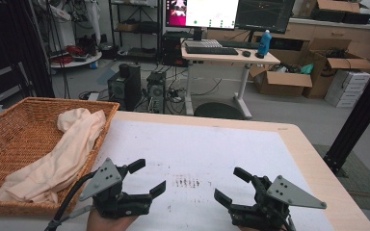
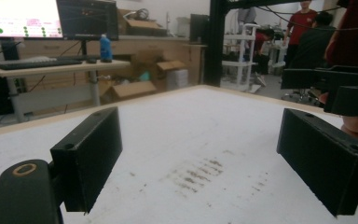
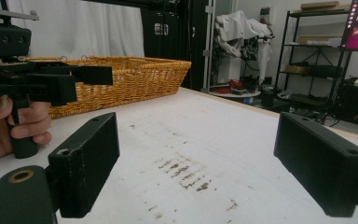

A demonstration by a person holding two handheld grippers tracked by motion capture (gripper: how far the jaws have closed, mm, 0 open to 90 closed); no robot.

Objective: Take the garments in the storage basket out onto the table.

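Jaws apart on both tools, nothing between them. Left to right across the table [image 1: 289, 144]: wicker basket [image 1: 14, 139] over the left edge, with a cream cloth [image 1: 62, 154] draped inside, one end up against the basket's far right rim, well clear of either tool. Left gripper [image 1: 150, 178] held near the front edge, just right of the basket's near corner, pointed toward the middle, hand [image 1: 108, 220] under it. Open white tabletop between the two tools, marked by a patch of brown smears [image 1: 188, 182]. Right gripper [image 1: 230, 185] also near the front edge, pointed back at the left one. Bare surface beyond, out to the far edge and the right edge. Past the table: a desk [image 1: 231, 57] with monitors [image 1: 226, 12], cardboard boxes [image 1: 313, 72], shelving [image 1: 135, 29].
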